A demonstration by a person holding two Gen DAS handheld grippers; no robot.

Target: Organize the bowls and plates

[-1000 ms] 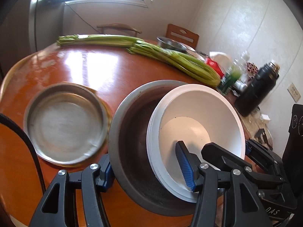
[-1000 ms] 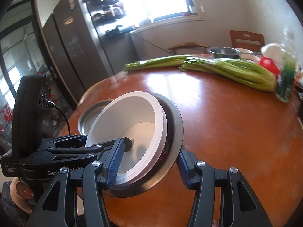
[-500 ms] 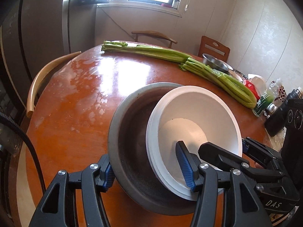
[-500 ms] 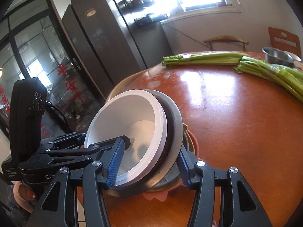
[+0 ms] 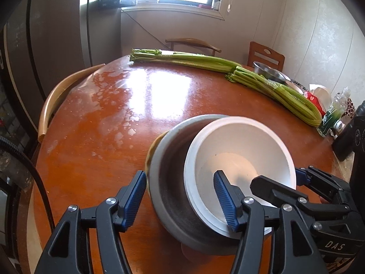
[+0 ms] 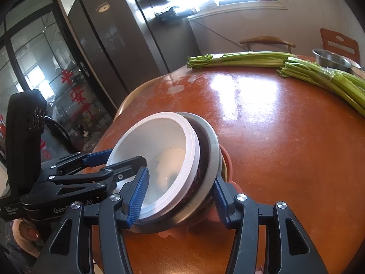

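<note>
Where the round wooden table (image 5: 95, 141) curves toward its near edge, a grey metal bowl (image 5: 173, 182) sits mouth-up on a pink plate (image 6: 225, 162) — only slivers of that plate show beneath it. Inside it, a white bowl (image 5: 239, 146) leans, its opening tipped toward the grippers. Round, neither has a long axis.

Left gripper (image 5: 180, 201): its jaws have just been opening; the outer pad now stands just off the metal bowl's wall, with both rims between the pads. Right gripper (image 6: 180, 198) is clamped across both bowls' rims — one pad inside the white bowl, one outside the metal. Celery (image 5: 205, 60) lies well apart, across the far side.
</note>
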